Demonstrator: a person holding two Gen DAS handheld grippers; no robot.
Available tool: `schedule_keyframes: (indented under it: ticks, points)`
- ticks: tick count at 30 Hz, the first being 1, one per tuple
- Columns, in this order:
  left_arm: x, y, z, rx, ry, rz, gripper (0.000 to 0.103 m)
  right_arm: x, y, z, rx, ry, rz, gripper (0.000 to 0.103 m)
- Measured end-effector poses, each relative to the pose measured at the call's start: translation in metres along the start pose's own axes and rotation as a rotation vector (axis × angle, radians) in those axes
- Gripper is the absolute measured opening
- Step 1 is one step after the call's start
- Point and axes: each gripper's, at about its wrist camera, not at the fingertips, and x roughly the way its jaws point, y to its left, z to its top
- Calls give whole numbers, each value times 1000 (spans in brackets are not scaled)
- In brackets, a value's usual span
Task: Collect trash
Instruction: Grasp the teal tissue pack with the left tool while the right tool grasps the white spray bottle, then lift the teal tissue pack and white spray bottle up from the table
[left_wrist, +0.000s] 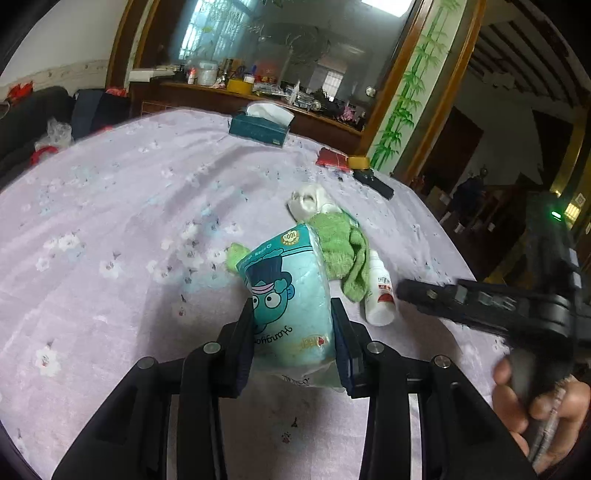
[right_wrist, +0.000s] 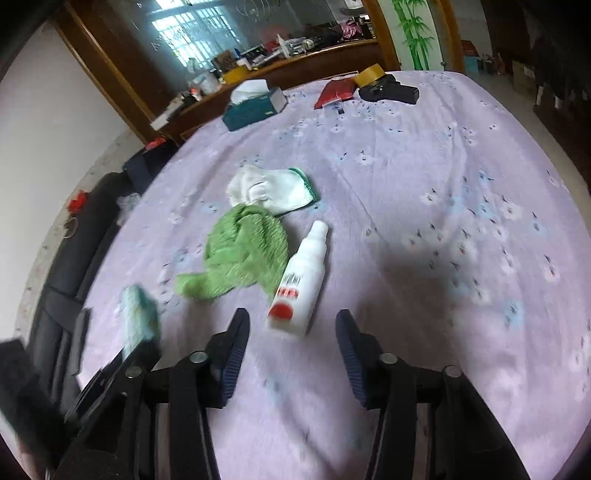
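Left wrist view: the left gripper (left_wrist: 291, 328) pinches a teal cartoon-printed soft tissue pack (left_wrist: 290, 291) between both pads, lifted at the near edge of a lilac flower-printed tablecloth (left_wrist: 129, 206). The right gripper (right_wrist: 291, 332) stands spread and empty, its jaws framing the base of a white plastic spray bottle with red label (right_wrist: 301, 278), not touching. Judged step: one piece collected, bottle next; the jaws must advance and close squarely. Beside the bottle lie a crumpled green cloth (right_wrist: 243, 251) and white knit glove (right_wrist: 273, 190); far off, a teal tissue box (right_wrist: 255, 101) and cluttered wooden shelf (right_wrist: 258, 62).
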Motion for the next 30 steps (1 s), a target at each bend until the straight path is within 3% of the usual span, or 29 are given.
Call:
schedule_keyframes:
  ticks: [3,14,23,30]
  points:
    - [0,5,0,-29,3,-21,36,19,4,8,-3,28,-19,37]
    - [1,3,-2,-21,18,-36,36,38,10,13,-26,28,-45,34]
    - [-4,-5,-10,15,10,6,36,-25,9,-33,-61,-110,44,30]
    - [-10,-15,-24,54,33,17,37,-53,9,-67,-94,-116,74,29]
